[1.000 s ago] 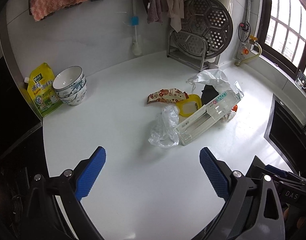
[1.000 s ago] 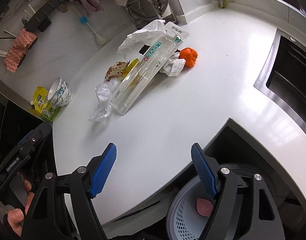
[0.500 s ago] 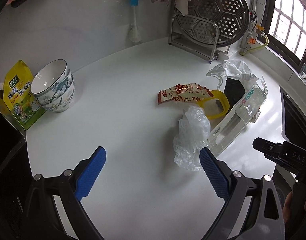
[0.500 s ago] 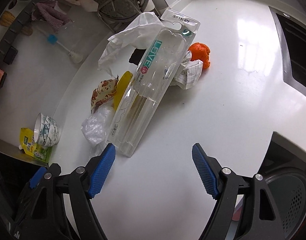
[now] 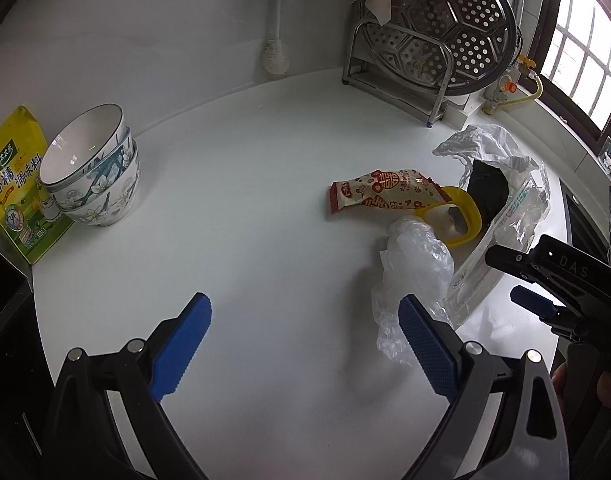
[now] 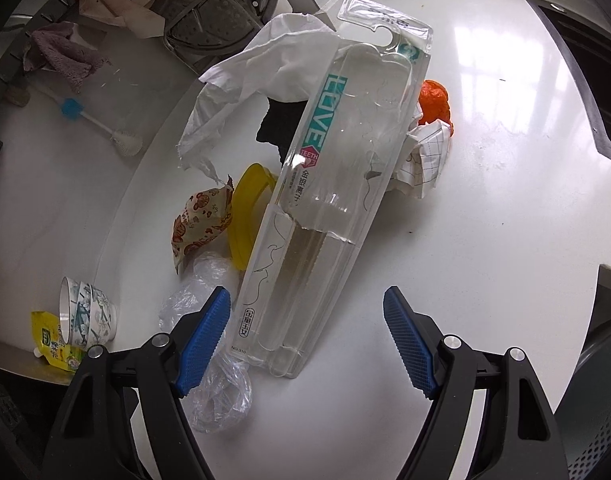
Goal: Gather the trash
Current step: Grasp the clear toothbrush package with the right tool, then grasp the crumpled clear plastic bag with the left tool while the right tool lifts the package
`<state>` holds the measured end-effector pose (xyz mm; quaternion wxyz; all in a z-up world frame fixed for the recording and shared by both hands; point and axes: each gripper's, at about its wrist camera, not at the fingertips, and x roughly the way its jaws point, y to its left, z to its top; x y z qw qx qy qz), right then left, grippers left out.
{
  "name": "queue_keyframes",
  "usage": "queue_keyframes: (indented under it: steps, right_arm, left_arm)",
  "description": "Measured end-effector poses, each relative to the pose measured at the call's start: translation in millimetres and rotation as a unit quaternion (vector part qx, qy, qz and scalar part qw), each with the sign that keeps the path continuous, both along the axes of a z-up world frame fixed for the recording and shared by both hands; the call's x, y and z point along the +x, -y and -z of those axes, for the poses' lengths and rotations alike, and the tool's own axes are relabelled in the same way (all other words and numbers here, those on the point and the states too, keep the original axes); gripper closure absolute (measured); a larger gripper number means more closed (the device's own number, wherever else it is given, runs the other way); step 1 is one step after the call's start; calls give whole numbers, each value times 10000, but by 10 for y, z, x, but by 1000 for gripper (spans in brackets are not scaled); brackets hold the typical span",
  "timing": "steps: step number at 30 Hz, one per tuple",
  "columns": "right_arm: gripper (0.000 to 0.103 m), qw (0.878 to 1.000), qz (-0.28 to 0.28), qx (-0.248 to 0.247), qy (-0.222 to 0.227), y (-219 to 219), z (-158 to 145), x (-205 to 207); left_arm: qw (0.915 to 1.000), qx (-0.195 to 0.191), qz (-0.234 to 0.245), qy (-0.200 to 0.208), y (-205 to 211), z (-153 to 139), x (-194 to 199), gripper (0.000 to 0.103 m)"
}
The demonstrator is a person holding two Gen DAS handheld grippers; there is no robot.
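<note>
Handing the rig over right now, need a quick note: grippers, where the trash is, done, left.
Left gripper: open, empty, above bare counter just left of the crumpled clear plastic bag.
Right gripper: open, empty, lined up on the near end of the clear toothbrush package, not gripping it.
Trash, all in one pile on the counter: clear bag, toothbrush package, red-patterned snack wrapper, yellow lid, white plastic bag, crumpled grid paper, orange scrap.
Done: nothing picked up.
Left: collect every piece. A mesh bin shows past the counter edge by the right gripper.
</note>
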<state>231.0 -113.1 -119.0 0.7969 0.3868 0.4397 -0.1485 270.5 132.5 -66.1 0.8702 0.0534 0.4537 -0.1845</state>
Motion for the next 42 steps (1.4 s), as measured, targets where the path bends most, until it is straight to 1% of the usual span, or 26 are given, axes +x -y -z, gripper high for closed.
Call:
queue_keyframes:
  steps: [3,7,10,12,17,19,21,22,23,31,36,40,42]
  right_arm:
    - [28,9999,156,44,-50,-34,25,75]
    - [28,9995,249,63,-166,-70,74,162]
    - [28,9987,335,-100,-362,-89,148,215]
    - [25,9985,419,-168,-325,-92,152,227]
    - [25,9982,403,-318,-321,-107,162,275]
    - [26,9982,338,-387,-312,-101,160,305]
    - [35,9983,254,-434,-294,-127,164,289]
    - [42,9984,204,-446,-290,-125,166,268]
    - [44,9984,153,-463,-292,-123,166,254]
    - [46,9974,-283,-632,-191,-45,107,124]
    - [47,9959,-588,-679,-138,62,59,-56]
    - [47,9951,-642,-729,-203,132,55,-190]
    - [47,9948,-676,-744,-166,154,61,-209]
  left_arm:
    - [9999,-114,-42,-59,-30,14,37,10]
    - [9998,-161,-50,-89,-46,32,71,10]
    - [9998,-181,-64,-110,-61,45,88,10]
    - [9997,-196,-80,-130,-69,53,100,10]
    - [9996,-192,-97,-160,-82,77,102,10]
    - [9996,-183,-104,-176,-78,82,98,10]
    - [9996,-193,-101,-186,-65,84,93,10]
    - [9996,-192,-91,-191,-56,86,94,10]
    - [9996,-193,-76,-194,-43,87,88,10]
    - [9993,-156,213,-273,161,141,9,10]
    - [9985,-130,410,-346,338,219,-22,10]
    - [9976,-79,589,-344,512,282,-43,10]
    - [9973,-62,656,-333,593,309,-43,10]
